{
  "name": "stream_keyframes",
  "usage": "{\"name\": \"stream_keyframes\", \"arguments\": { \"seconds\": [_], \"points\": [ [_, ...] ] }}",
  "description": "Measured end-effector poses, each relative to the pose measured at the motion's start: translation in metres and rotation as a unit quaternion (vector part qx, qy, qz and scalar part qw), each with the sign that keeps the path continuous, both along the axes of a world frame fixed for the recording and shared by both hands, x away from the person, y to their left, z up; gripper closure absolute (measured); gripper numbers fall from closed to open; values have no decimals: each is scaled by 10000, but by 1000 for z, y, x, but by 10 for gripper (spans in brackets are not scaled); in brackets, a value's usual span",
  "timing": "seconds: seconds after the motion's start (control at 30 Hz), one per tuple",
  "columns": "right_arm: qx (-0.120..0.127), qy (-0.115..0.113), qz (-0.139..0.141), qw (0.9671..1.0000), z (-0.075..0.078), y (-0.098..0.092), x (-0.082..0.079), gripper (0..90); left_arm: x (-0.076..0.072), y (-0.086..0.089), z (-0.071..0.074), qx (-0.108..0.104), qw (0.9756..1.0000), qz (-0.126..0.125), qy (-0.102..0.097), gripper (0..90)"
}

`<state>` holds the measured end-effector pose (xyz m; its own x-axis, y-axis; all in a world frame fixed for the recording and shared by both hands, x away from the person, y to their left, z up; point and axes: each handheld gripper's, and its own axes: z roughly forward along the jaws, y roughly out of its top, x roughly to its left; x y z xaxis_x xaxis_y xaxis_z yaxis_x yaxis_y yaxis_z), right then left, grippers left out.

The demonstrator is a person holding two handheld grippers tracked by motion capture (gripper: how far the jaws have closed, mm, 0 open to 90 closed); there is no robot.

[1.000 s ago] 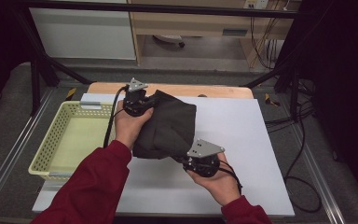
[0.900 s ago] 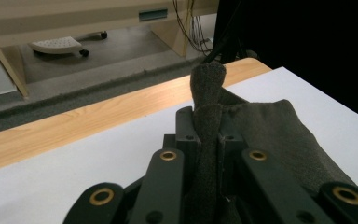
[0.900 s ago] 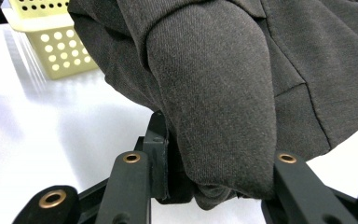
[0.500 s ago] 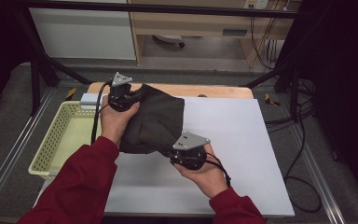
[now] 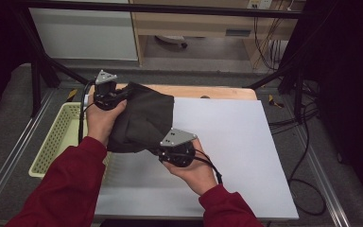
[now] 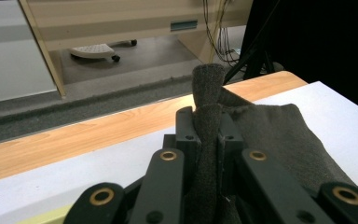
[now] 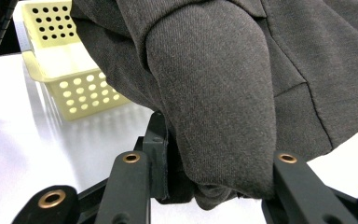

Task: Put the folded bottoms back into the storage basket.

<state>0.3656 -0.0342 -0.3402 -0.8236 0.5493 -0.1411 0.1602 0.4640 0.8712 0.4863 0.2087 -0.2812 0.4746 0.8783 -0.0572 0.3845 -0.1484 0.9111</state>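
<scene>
While my left gripper [image 5: 118, 96] is pinching the dark grey woven cloth [image 5: 144, 120], my right gripper [image 5: 163, 150] is clenching its near fold beside the perforated yellow plastic basket [image 5: 61, 137].

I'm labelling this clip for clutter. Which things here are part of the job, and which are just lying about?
In the job, likely:
dark grey cloth, pinched by the left gripper and the right gripper
yellow basket, toward which the cloth is moving

Lying about:
cables on the floor
white cabinet behind the table
</scene>
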Motion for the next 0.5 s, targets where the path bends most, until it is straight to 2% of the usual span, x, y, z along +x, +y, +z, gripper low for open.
{"name": "stream_keyframes", "arguments": {
  "seconds": [0.5],
  "points": [
    [-72,-72,134,9999,11,29,9,634,0,34,7,-124,9996,247,-54,830]
  ]
}}
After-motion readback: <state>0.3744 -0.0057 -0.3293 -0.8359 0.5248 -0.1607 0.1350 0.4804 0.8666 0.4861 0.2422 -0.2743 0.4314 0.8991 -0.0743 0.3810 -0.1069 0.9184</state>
